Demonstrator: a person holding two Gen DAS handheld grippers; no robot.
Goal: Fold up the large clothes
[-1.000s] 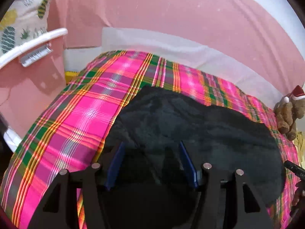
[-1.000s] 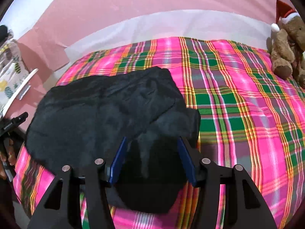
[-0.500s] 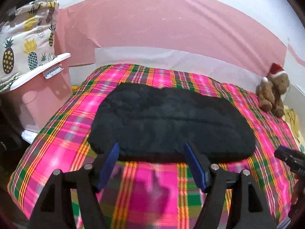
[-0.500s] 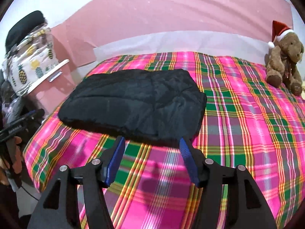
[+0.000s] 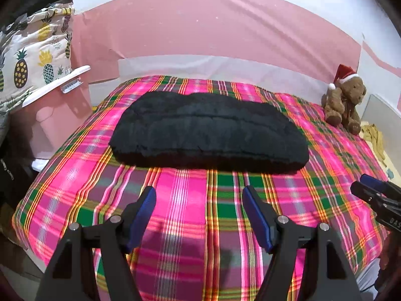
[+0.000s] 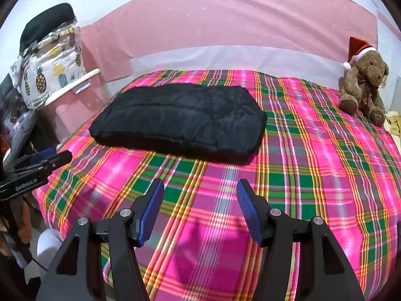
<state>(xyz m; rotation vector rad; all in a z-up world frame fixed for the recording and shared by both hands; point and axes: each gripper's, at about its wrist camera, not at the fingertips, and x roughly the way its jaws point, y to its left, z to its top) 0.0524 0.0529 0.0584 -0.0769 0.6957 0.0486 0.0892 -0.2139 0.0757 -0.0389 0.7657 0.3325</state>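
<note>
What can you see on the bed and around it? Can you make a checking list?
Surface: pink and green plaid bedspread, flat.
Job's things: black fuzzy garment, folded, lying free.
Clutter: brown teddy bear in a red Santa hat, far right corner.
Grippers: left gripper and right gripper, jaws open after just widening, nothing between them.
Cables: dark cable by the bed's left edge.
Surroundings: pink wall covering; pineapple-print cloth.

A bed (image 5: 75, 175) in pink plaid fills the frame's middle; behind it a pink wall (image 5: 213, 25), white above; upper left, pineapple-print fabric (image 5: 32, 57).
</note>
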